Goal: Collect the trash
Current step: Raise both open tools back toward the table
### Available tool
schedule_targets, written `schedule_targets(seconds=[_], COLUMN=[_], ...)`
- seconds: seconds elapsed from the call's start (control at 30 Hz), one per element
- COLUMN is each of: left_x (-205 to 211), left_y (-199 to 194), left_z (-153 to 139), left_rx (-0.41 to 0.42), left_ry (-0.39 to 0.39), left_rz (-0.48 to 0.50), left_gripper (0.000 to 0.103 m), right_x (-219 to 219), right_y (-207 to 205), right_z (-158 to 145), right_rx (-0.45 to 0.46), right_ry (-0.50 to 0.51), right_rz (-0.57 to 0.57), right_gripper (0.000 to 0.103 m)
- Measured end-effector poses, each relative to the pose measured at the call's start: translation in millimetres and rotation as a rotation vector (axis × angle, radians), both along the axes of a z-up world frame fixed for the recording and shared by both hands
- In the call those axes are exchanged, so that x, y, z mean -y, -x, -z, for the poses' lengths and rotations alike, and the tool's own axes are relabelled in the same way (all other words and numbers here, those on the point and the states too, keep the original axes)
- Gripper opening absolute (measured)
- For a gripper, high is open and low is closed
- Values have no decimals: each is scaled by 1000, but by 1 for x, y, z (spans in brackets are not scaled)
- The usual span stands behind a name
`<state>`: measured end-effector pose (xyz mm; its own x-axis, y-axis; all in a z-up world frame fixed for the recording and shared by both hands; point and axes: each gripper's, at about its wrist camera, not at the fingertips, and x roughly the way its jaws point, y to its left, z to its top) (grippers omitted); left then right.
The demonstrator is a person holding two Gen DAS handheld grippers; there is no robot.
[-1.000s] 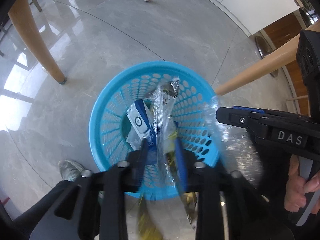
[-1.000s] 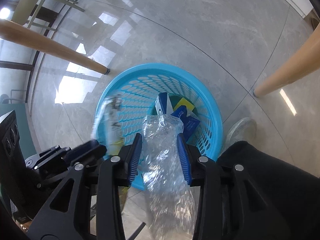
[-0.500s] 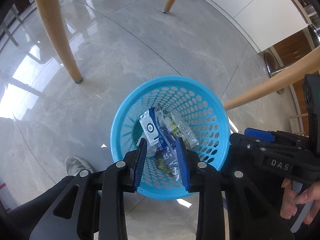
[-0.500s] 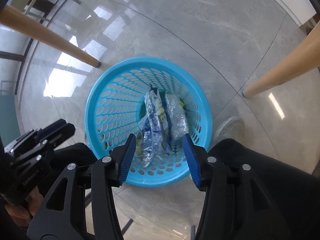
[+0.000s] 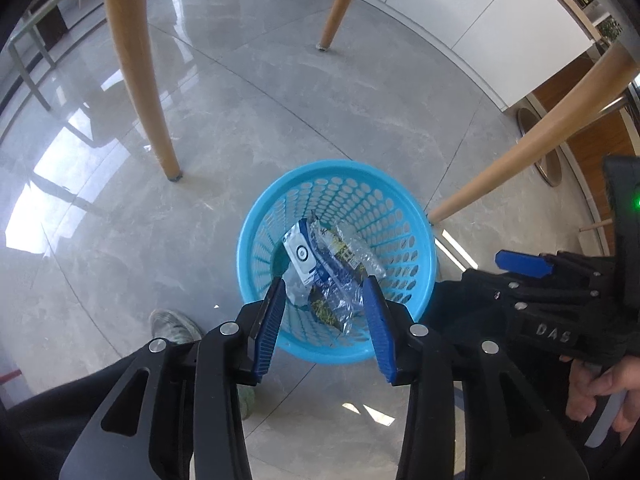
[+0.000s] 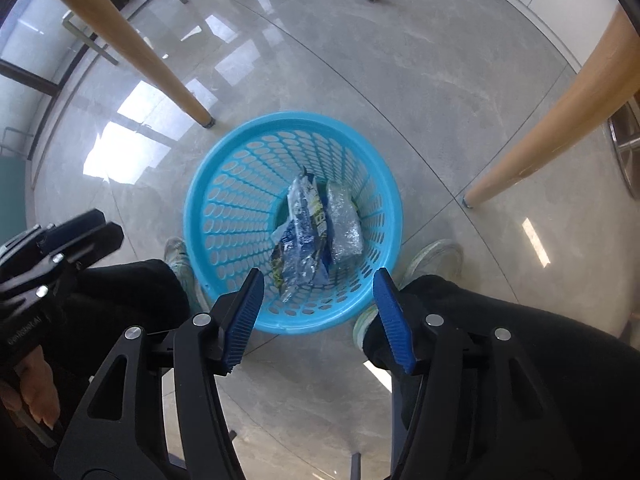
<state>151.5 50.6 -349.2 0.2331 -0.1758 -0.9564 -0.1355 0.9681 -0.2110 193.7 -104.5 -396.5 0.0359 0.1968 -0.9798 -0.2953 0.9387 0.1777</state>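
left gripper (image 5: pixel 325 294) agape, right gripper (image 6: pixel 319 286) (wider) agape

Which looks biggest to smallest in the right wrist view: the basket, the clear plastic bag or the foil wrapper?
1. Basket, clearly largest.
2. Foil wrapper.
3. Clear plastic bag, only slightly smaller than the wrapper, so that order is unsure.

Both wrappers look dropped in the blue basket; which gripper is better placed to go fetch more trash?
Neither clearly. The left gripper and right gripper both hang open and empty above the blue basket, and no loose trash shows on the floor to favour one.
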Motion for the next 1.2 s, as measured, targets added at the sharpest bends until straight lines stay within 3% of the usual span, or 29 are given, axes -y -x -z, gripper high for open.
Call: schedule_targets(seconds=[0.1, 0.27, 0.43, 0.5, 0.57, 0.8, 1.0, 1.2], left_x=[-3, -13, -19, -23, -25, -14, 0, 8], left_y=[12, 32, 60, 68, 77, 108, 126, 134], left_z=[-12, -37, -70, -82, -93, -139, -181, -216], left_rx=[6, 37, 94, 109, 124, 188, 288, 383], left_ry=[-25, -34, -158, -121, -86, -105, -156, -191], left_rz=[-9, -68, -146, -166, -163, -131, -105, -85], left_gripper=[43, 50, 55, 56, 60, 67, 85, 94], right_x=[-7, -18, -16, -10, -3, 30, 52, 79], right_y=[10, 31, 55, 66, 77, 112, 137, 147], right_z=[-15, -47, -81, -95, -108, -158, -202, -263], right_rx=[28, 71, 121, 146, 172, 278, 355, 491], right_ry=[1, 9, -20, -26, -36, -62, -110, -162], right_rz=[-46, -116, -169, -177, -181, -179, -187, -119], right_gripper=[55, 66, 72, 75, 78, 86, 91, 94])
